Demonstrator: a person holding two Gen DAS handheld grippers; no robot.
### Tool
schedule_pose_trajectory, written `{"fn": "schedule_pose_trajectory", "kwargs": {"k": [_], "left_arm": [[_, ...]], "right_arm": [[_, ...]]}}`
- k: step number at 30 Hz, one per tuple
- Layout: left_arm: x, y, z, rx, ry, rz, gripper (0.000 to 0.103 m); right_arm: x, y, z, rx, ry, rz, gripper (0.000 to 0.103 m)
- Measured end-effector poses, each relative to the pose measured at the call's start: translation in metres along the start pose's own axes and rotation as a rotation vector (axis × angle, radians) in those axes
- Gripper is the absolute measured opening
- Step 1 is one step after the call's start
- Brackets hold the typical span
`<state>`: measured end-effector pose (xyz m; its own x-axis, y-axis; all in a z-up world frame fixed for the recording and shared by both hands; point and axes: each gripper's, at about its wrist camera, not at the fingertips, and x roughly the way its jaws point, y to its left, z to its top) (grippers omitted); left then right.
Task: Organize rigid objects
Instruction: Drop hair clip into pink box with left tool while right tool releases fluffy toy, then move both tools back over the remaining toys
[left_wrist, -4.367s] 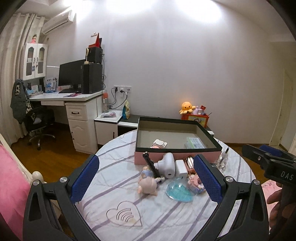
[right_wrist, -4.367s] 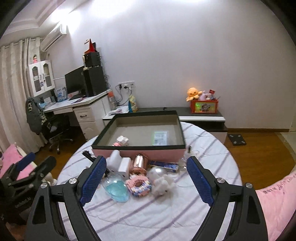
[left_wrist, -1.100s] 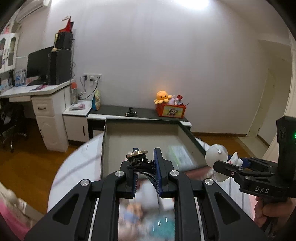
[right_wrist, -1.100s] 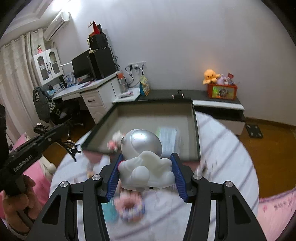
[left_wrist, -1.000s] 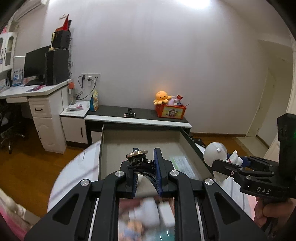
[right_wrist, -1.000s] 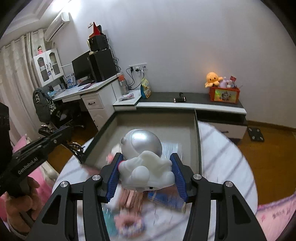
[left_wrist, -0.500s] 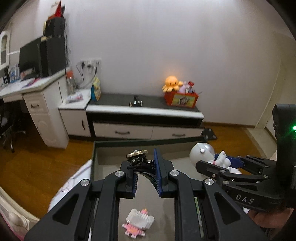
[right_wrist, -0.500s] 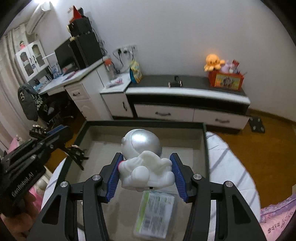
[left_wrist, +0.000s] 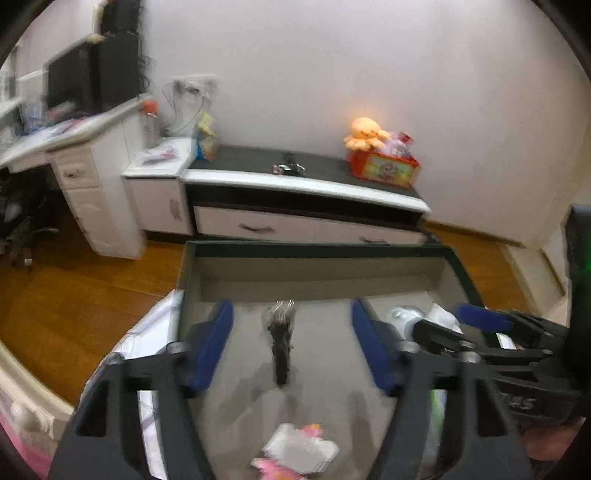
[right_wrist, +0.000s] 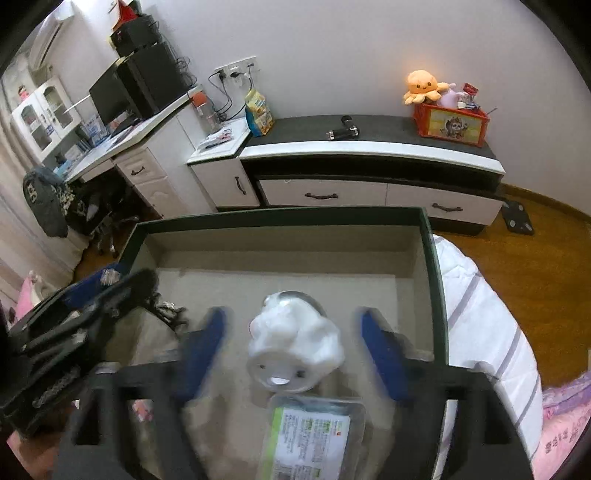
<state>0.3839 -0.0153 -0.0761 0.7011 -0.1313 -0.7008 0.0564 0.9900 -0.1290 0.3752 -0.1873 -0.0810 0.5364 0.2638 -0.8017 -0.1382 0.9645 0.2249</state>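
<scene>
Both grippers hang over the open dark-rimmed box (left_wrist: 314, 251) (right_wrist: 280, 216). My left gripper (left_wrist: 291, 347) is open; a small black brush-like tool (left_wrist: 279, 339) lies loose on the box floor between its fingers. My right gripper (right_wrist: 291, 354) is open; the white astronaut figure (right_wrist: 293, 345) lies free between its blue pads, head toward the far wall. The figure also shows in the left wrist view (left_wrist: 406, 317), beside the right gripper. The tool shows in the right wrist view (right_wrist: 166, 310) beside the left gripper.
A pink-and-white block toy (left_wrist: 299, 452) and a clear packet with a green label (right_wrist: 314, 437) lie in the box near its front. The striped round table (right_wrist: 480, 325) carries the box. A low cabinet (right_wrist: 369, 166) and a desk (right_wrist: 129, 147) stand behind.
Both grippers have opened. The black tool and the astronaut figure have dropped out of the jaws onto the box floor. Both grippers have moved lower over the box.
</scene>
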Motion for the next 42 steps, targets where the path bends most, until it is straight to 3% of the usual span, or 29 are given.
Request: {"fn": "schedule_pose_trajectory", "kwargs": {"k": [2, 3, 4, 10, 22, 42], "left_arm": [[-0.013, 0.007, -0.003, -0.020, -0.028, -0.008, 0.102], [-0.019, 0.010, -0.004, -0.027, -0.043, -0.020, 0.103], [-0.027, 0.012, -0.006, -0.029, -0.063, -0.025, 0.103], [-0.074, 0.011, -0.019, -0.009, -0.143, -0.008, 0.103], [-0.143, -0.001, -0.059, 0.010, -0.190, -0.016, 0.103], [-0.223, -0.005, -0.144, -0.020, -0.239, -0.012, 0.103]], "right_arm": [[-0.009, -0.002, -0.001, 0.024, -0.027, 0.016, 0.091], [-0.014, -0.004, -0.002, 0.034, -0.037, 0.026, 0.098], [-0.020, -0.004, -0.003, 0.041, -0.055, 0.026, 0.103], [-0.054, 0.004, -0.012, 0.057, -0.123, 0.044, 0.103], [-0.101, 0.006, -0.052, 0.050, -0.177, 0.028, 0.103], [-0.198, 0.007, -0.170, 0.023, -0.346, 0.016, 0.103]]}}
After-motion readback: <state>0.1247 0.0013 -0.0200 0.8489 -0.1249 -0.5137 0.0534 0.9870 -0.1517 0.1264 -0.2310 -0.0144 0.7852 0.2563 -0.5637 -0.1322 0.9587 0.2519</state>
